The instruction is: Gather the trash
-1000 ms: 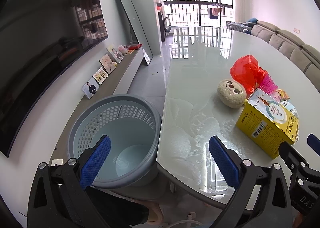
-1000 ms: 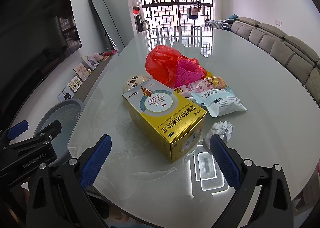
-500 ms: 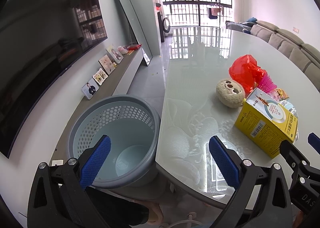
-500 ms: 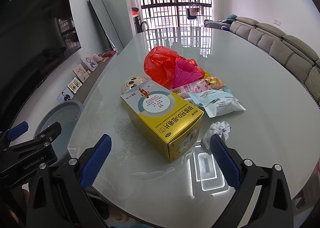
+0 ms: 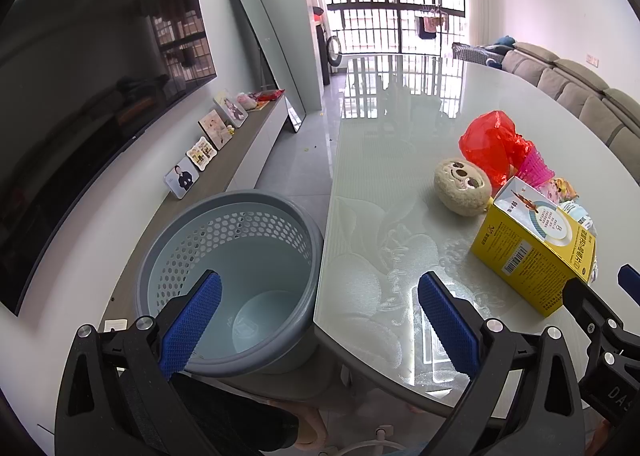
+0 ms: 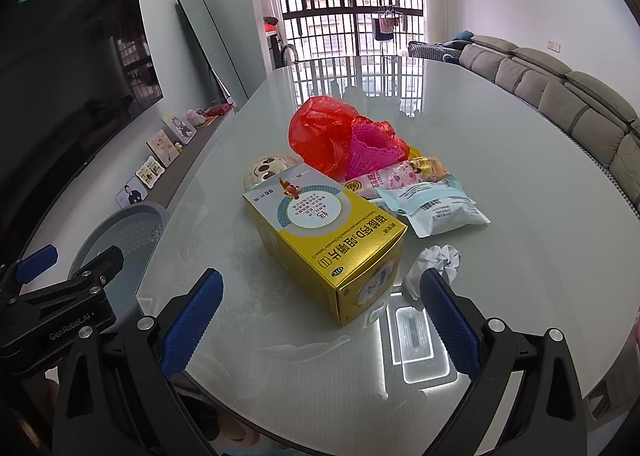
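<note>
A yellow carton (image 6: 332, 240) lies on the glass table (image 6: 500, 160) with a crumpled white paper ball (image 6: 436, 262) at its right. Behind it sit a red plastic bag (image 6: 324, 132), a pink mesh piece (image 6: 374, 146), a pink snack wrapper (image 6: 396, 176) and a pale blue packet (image 6: 436, 210). My right gripper (image 6: 320, 322) stands open just short of the carton, holding nothing. My left gripper (image 5: 320, 322) is open too, over the table's corner and the rim of a grey perforated bin (image 5: 228, 280). The carton (image 5: 536, 252) also shows at right in the left wrist view.
A round plush toy (image 5: 462, 186) lies left of the red bag (image 5: 492, 144). A low TV cabinet (image 5: 236, 160) with photo frames runs along the left wall under a large screen. A grey sofa (image 6: 580, 104) lines the right side beyond the table.
Both views have shifted slightly: the trash pile sits a little farther off than a second ago. Both grippers stay open and hold nothing.
</note>
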The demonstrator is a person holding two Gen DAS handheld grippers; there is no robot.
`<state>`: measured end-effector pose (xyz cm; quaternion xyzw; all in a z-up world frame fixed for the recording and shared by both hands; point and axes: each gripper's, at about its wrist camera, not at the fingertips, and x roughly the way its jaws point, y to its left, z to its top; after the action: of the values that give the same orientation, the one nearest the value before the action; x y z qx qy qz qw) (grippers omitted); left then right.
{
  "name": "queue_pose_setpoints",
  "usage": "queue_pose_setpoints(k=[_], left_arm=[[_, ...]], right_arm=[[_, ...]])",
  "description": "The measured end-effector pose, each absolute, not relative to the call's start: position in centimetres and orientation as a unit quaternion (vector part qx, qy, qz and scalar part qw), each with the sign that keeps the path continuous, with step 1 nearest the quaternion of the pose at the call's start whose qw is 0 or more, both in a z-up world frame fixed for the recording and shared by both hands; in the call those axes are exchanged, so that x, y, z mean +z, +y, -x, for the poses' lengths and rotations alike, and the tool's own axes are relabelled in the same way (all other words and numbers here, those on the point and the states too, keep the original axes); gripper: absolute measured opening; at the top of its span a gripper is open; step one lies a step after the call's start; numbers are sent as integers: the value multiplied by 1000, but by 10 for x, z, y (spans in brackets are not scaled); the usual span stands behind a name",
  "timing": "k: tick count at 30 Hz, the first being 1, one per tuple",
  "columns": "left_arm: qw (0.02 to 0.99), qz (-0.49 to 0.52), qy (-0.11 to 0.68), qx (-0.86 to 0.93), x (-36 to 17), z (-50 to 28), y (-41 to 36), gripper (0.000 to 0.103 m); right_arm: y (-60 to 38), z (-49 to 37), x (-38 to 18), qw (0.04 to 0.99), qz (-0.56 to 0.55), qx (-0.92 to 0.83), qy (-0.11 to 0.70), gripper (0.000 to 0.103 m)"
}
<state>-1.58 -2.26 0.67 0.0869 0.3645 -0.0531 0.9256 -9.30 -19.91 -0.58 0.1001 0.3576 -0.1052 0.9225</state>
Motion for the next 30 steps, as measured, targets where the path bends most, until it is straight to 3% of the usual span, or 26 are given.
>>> queue_pose_setpoints(k=[30], left_arm=[[926,-85,364,-46,3,11,-21,97]], right_arm=[[-199,93,-7,922,-102,-104,359,94]])
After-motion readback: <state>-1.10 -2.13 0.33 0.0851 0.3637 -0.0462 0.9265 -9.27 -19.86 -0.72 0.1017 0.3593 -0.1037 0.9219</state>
